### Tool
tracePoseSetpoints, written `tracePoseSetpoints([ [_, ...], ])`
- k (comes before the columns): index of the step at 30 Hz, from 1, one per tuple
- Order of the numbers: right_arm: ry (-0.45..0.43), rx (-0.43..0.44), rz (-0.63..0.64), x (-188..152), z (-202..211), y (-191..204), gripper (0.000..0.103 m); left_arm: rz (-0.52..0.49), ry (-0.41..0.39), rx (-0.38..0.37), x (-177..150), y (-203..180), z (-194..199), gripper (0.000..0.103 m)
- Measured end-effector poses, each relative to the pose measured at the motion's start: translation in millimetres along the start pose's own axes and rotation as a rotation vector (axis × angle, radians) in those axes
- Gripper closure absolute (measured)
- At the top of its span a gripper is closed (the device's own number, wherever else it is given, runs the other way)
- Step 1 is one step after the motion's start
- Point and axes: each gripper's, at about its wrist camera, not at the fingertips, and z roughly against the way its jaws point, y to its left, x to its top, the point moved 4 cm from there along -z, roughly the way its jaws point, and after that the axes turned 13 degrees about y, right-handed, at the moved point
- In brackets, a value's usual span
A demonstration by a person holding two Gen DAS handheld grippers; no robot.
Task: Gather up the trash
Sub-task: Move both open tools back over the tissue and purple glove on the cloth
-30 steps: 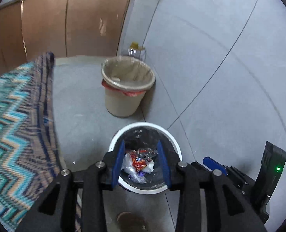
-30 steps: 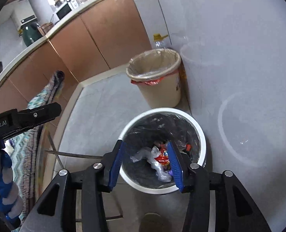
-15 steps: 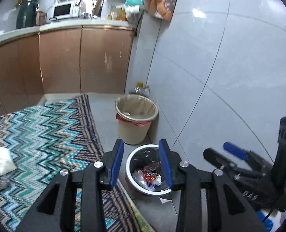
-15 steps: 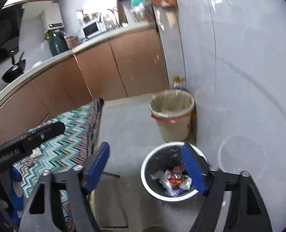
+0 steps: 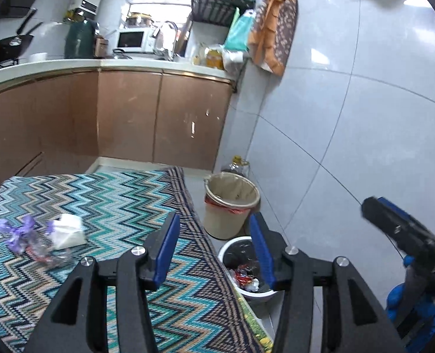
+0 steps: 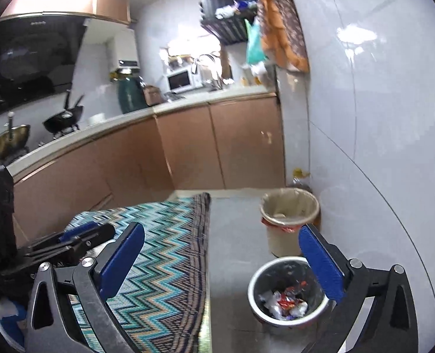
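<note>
Left hand-held gripper (image 5: 213, 248) jaws opening, nothing between; right hand-held gripper (image 6: 222, 260) jaws opening wide, empty. Remaining trash (image 5: 41, 239) on tabletop (image 5: 123, 194), ahead-left of left hand-held gripper. Small bin (image 6: 286, 289) below right, wrappers inside, handy for drops.

Left claw (image 5: 213, 250) and right claw (image 6: 222, 260) opening, both empty.

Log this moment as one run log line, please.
left gripper: opening, empty | right gripper: opening, empty | small bin: wrappers inside | tablecloth: tissue, purple wrapper left
</note>
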Motion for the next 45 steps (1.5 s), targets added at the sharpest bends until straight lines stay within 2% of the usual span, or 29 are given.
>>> tracePoseSetpoints([
  [11,-0.103,0.069,0.074,5,36,48,0.000,0.072,-0.046,0.052,-21,59,44,0.055],
  [17,-0.099,0.115,0.107,3,27,70,0.000,0.158,-0.060,0.100,-33,110,52,0.055],
  [24,-0.072,0.107,0.120,-2,9,84,0.000,0.191,-0.108,0.199,-41,147,69,0.055],
  [30,-0.035,0.089,0.113,-7,-6,90,0.000,0.174,-0.121,0.269,-42,155,73,0.055],
  [45,0.026,0.108,0.125,-17,-25,96,0.000,0.103,-0.104,0.312,-47,136,62,0.053],
])
